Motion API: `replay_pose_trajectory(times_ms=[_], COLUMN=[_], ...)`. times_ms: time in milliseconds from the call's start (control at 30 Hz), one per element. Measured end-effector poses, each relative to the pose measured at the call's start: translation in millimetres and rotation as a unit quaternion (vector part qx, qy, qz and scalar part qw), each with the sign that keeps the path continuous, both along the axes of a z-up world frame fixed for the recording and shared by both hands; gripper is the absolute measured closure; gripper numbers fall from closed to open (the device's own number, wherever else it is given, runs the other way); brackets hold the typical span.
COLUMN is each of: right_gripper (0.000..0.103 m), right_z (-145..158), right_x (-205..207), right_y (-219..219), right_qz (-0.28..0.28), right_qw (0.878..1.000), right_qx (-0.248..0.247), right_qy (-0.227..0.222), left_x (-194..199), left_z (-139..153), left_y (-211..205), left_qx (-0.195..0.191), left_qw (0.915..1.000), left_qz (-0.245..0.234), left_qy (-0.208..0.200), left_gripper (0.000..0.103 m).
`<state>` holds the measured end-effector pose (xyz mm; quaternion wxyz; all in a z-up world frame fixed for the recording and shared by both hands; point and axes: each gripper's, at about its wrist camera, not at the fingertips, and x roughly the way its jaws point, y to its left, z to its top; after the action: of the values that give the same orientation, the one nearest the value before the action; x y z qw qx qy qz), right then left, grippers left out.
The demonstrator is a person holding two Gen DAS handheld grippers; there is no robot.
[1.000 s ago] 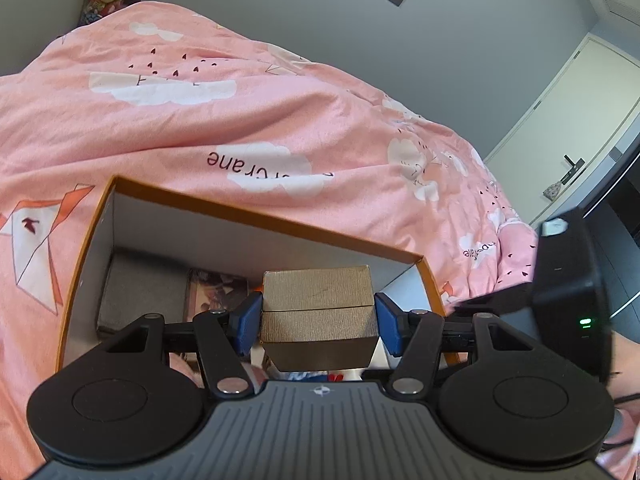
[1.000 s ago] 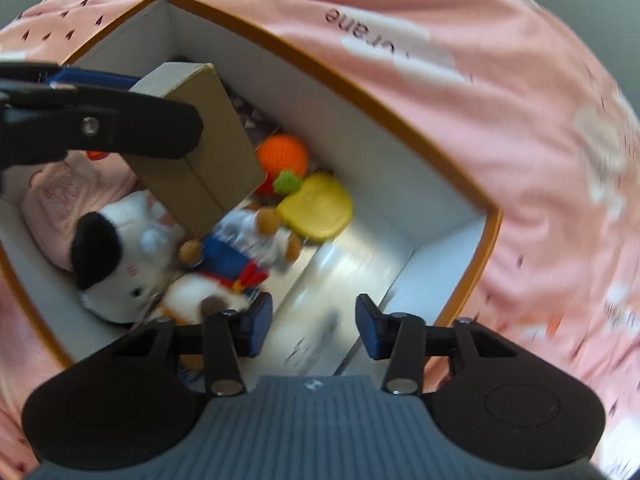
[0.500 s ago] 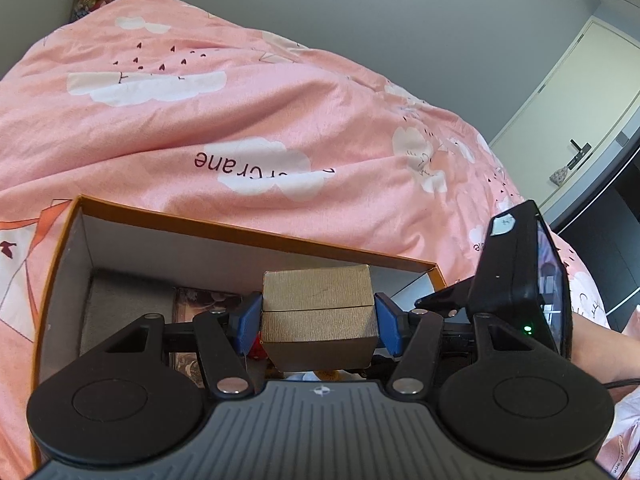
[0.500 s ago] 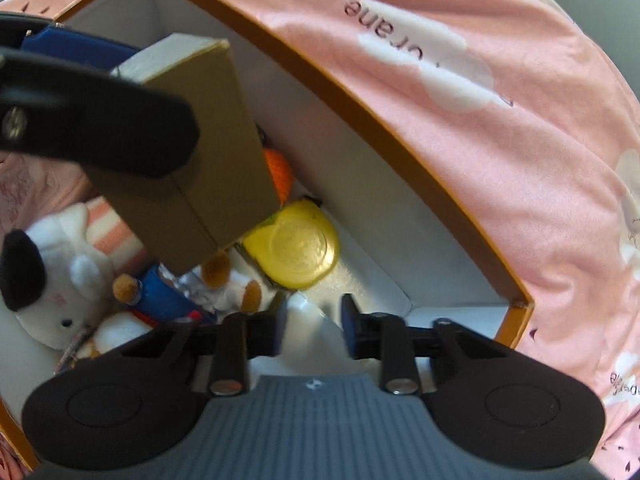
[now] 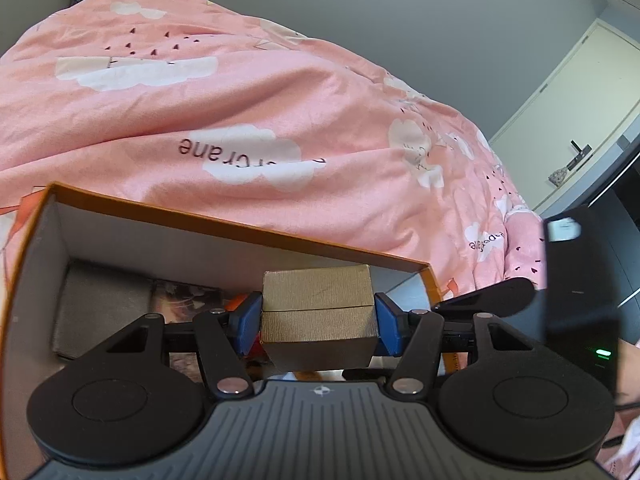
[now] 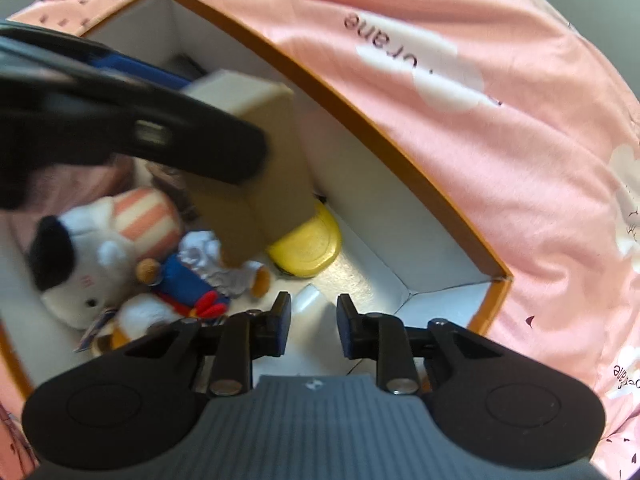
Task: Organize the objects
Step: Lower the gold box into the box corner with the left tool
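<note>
My left gripper (image 5: 318, 320) is shut on a small golden-brown box (image 5: 318, 300), its blue pads pressing both sides. It holds the box over the open carton with the orange rim (image 5: 240, 236). From the right wrist view the same brown box (image 6: 272, 184) hangs tilted above the toys in the carton (image 6: 360, 120), under the dark left finger (image 6: 140, 128). My right gripper (image 6: 310, 318) points down into the carton's near corner, its jaws narrowly apart with nothing gripped between them.
In the carton lie a white plush cat (image 6: 80, 264), a sailor duck plush (image 6: 192, 280), a yellow round toy (image 6: 308, 244), a grey block (image 5: 100, 308) and a picture card (image 5: 180, 300). A pink quilt (image 5: 240, 100) surrounds it. A door (image 5: 580, 120) stands at the right.
The right gripper's jaws have narrowed. The left gripper with the brown box has come further over the carton; the box now looms larger in the right view and hides the orange toy.
</note>
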<state>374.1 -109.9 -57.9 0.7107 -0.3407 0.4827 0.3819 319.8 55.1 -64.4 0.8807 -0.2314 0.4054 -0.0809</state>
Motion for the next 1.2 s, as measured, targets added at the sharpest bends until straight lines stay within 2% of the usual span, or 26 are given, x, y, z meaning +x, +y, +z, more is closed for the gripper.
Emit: replay_pose_trajectory(times_ms=[167, 267, 300, 500, 767, 900, 1000, 1200], right_gripper=[0.077, 0.089, 0.089, 0.090, 0.090, 0.090, 0.090, 0.090], right_z=[14.6, 16.0, 17.3, 31.9, 31.1, 29.5, 30.0, 29.9], right_x=[-7.5, -7.0, -7.6, -10.8, -12.8, -9.9, -9.6, -11.2], right_y=[-11.8, -16.2, -17.8, -28.3, -31.9, -33.2, -32.5, -29.4], right_qz=[-0.002, -0.017, -0.019, -0.015, -0.005, -0.007, -0.005, -0.001], right_qw=[1.000, 1.000, 1.000, 1.000, 1.000, 0.999, 0.999, 0.999], right_qx=[0.016, 0.007, 0.007, 0.026, 0.025, 0.030, 0.035, 0.035], right_qy=[0.009, 0.023, 0.022, -0.004, -0.014, -0.014, -0.014, -0.018], left_x=[11.4, 18.2, 20.0, 32.1, 47.8, 52.3, 53.4, 56.1], left_z=[-4.6, -6.8, -7.9, -20.3, -35.6, -44.3, -50.0, -56.3], left_y=[-24.0, -34.5, -37.2, -47.4, -53.1, -55.8, -61.3, -55.5], left_qx=[0.019, 0.027, 0.028, 0.008, -0.029, -0.021, 0.006, -0.021], left_qw=[0.9998, 0.9996, 0.9996, 0.9998, 0.9989, 0.9987, 0.9987, 0.9972], left_qz=[-0.003, -0.005, -0.005, 0.006, 0.014, 0.016, 0.012, 0.005], left_qy=[0.002, 0.001, 0.002, 0.019, 0.033, 0.043, 0.050, 0.072], left_gripper=[0.036, 0.036, 0.036, 0.036, 0.036, 0.036, 0.036, 0.036])
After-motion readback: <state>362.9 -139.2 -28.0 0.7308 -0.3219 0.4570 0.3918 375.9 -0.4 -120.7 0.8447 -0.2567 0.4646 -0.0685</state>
